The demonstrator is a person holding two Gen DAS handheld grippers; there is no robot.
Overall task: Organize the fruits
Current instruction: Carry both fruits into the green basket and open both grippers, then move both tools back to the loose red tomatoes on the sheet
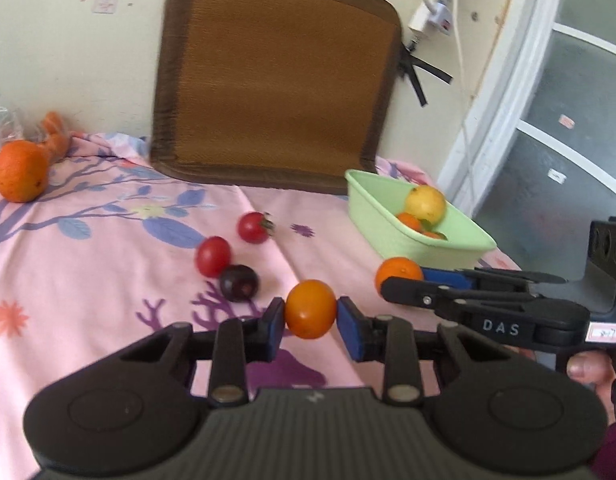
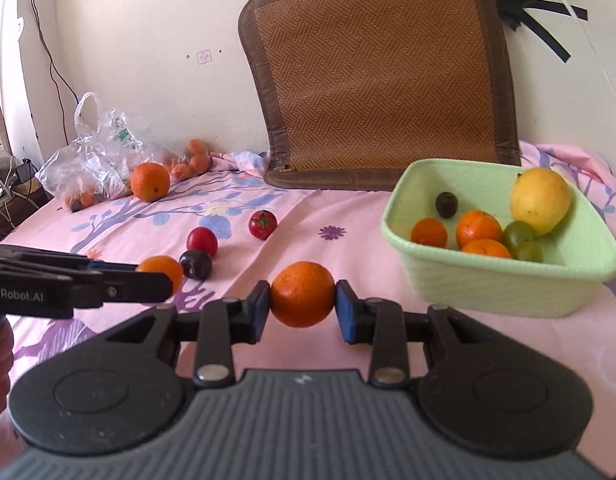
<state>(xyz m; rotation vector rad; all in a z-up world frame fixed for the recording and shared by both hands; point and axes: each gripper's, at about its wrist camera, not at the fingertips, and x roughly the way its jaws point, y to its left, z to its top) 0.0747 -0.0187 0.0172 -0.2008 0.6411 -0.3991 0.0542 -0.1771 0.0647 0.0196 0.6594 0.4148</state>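
My left gripper [image 1: 311, 316] is shut on a small orange tomato [image 1: 310, 309] just above the pink sheet. My right gripper [image 2: 302, 302] is shut on a small mandarin [image 2: 302, 294], which also shows in the left wrist view [image 1: 398, 273]. The green basket [image 2: 487, 280] stands to the right and holds a yellow lemon [image 2: 540, 200], mandarins, green grapes and a dark plum. Two red tomatoes [image 1: 213, 255] [image 1: 253, 227] and a dark plum [image 1: 239, 282] lie on the sheet left of the grippers.
A big orange [image 1: 19, 170] lies at the far left beside a plastic bag [image 2: 92, 160] with more fruit. A woven brown mat [image 2: 379, 76] leans on the wall behind. A window frame [image 1: 507, 92] stands at the right.
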